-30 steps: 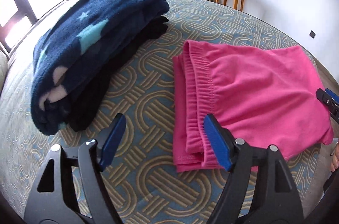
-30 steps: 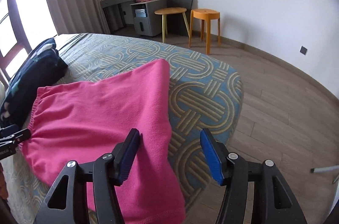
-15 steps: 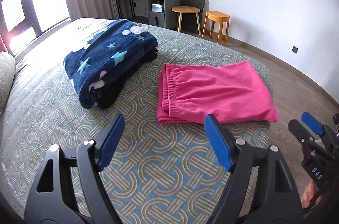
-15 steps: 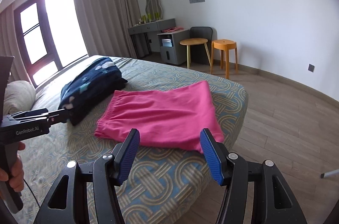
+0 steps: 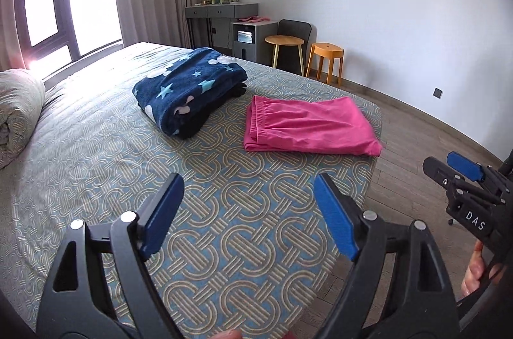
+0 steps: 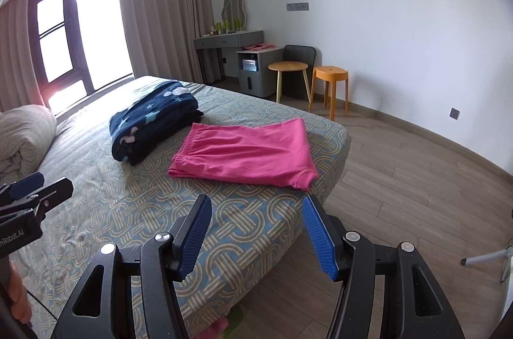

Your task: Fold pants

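The pink pants [image 5: 307, 127] lie folded flat on the patterned bed [image 5: 224, 226], near its far right corner, waistband to the left. They also show in the right wrist view [image 6: 247, 154]. My left gripper [image 5: 247, 204] is open and empty, well back from the pants above the bed. My right gripper [image 6: 256, 230] is open and empty, held back over the bed's corner edge. The right gripper also shows at the right edge of the left wrist view [image 5: 465, 178]. The left gripper shows at the left of the right wrist view [image 6: 32, 194].
A folded navy star blanket [image 5: 189, 88] lies left of the pants. A rolled grey duvet [image 5: 16, 111] sits at the bed's left. A round side table [image 5: 283, 42], an orange stool [image 5: 327, 52] and a grey desk [image 5: 221, 10] stand by the far wall. Wooden floor [image 6: 416, 178] lies to the right.
Both grippers have pulled back and up from the pants, which now lie folded on the bed. Both stayed open and empty.
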Motion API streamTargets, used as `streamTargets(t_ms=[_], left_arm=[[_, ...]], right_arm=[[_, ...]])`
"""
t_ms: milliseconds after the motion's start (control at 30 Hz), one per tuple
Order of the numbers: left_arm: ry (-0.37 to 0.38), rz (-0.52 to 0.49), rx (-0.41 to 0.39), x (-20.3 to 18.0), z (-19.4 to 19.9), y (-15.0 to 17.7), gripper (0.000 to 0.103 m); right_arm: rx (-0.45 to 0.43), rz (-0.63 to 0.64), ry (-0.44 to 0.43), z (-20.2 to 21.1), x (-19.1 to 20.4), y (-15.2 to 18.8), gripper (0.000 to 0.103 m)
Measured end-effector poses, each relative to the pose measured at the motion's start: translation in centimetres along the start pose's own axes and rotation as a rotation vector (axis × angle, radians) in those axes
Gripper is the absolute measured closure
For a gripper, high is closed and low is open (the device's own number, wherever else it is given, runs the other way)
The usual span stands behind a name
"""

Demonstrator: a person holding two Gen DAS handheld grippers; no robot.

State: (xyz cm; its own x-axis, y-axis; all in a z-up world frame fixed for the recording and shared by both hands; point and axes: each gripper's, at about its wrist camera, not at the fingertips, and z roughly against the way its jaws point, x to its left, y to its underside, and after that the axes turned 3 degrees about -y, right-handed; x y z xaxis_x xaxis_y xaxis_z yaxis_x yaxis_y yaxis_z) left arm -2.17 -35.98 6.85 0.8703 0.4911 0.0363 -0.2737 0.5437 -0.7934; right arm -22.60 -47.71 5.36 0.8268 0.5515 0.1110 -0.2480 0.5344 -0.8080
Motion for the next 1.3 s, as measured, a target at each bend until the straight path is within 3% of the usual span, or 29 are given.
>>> streamTargets(t_ms=[67,133,167,300,533,1300], left_arm=[[0.011,0.007,-0.015,0.1,1.3,0.3,0.018],[0.024,0.018,-0.021,0.2,2.2,0.3,0.003],[0.028,0.025,-0.03,0.4,2.7,0.5,0.001],[0.033,0.032,-0.074,0.6,4.3,0.9,0.001],[0.04,0.034,-0.062,0.6,4.2,1.0,0.001],[0.028,-0.002,-0.072,0.1,4.0,0.8,0.001]], right_arm=[[-0.005,-0.001,-0.01,1.1,0.4,0.0,0.042],[-0.009,0.003,-0.013,2.1,0.9,0.1,0.042],[-0.01,0.006,-0.013,2.5,1.1,0.1,0.042],[-0.018,0.019,-0.014,3.8,2.0,0.0,0.041],[-0.012,0.01,-0.008,4.7,2.6,0.2,0.036],[0.011,-0.006,0.006,4.3,3.2,0.0,0.035]])
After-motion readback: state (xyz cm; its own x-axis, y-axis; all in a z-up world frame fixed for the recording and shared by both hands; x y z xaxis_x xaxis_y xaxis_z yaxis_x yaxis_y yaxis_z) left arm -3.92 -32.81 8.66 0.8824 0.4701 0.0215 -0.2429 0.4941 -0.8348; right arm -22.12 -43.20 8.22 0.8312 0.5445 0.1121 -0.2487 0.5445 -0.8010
